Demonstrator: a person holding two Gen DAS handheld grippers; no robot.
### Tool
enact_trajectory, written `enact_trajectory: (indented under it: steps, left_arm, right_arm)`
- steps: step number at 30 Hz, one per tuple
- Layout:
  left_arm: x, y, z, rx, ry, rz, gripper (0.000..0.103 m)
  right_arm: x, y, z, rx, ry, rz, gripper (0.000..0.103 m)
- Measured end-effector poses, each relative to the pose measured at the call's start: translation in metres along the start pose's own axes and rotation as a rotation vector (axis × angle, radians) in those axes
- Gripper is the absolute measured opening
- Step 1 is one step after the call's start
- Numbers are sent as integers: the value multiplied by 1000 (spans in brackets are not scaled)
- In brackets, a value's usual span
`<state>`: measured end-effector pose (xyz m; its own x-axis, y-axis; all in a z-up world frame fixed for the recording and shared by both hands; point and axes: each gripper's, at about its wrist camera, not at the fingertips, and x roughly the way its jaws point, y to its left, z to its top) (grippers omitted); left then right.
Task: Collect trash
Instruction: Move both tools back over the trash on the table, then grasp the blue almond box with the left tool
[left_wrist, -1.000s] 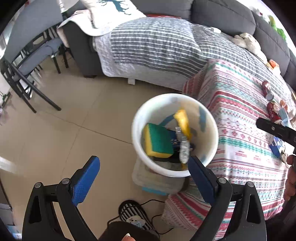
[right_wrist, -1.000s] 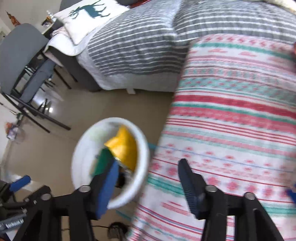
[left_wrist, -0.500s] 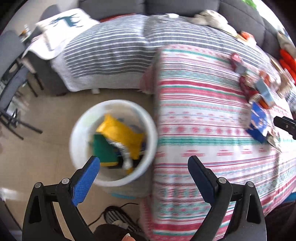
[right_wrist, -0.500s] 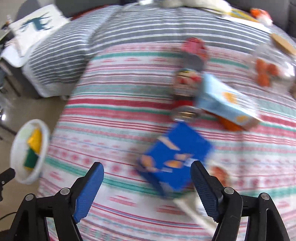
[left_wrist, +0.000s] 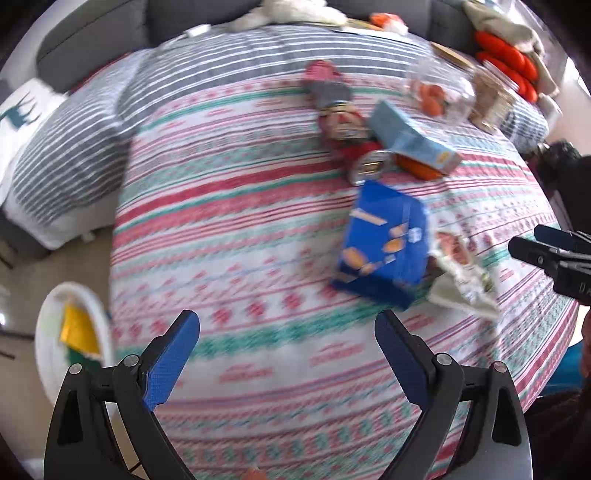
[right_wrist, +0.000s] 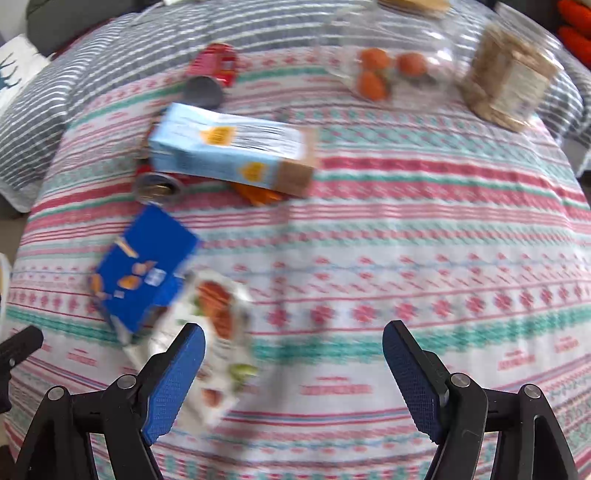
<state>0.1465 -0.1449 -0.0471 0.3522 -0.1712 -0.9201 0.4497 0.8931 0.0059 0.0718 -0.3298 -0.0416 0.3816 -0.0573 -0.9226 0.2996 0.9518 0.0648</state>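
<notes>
No lettering can be made out anywhere in either view.

The dark blue cardboard box (left_wrist: 384, 240) lying on the striped tablecloth (left_wrist: 236, 206) carries a pale banner and small printed pictures, all smeared by motion blur. The light blue carton (right_wrist: 229, 147) lying on its side shows dense black print lines and two yellow badges, too blurred to read. The white crumpled wrapper (right_wrist: 218, 332) bears only red and green picture patches. The clear plastic jar (right_wrist: 509, 81) has a pale label, its text too small to tell.
</notes>
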Motion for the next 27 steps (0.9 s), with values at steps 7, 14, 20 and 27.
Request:
enact_trajectory:
  steps: [7,14,20,27]
  left_arm:
    - [22,-39,22,44,3,-36,97]
    - [43,-56,33,54,26,-76,94]
    - [55,-59,32,60,62,-62,79]
    - [31,-35,25,7,9,-62,76]
  right_arm:
    - [0,-40,-8,40,19,-30,83]
    - [3,-50,-12,43,40,-27,83]
    - [6,-49,-12,39,52,-25,83]
    - [9,-38,-8,34,58,-9,83]
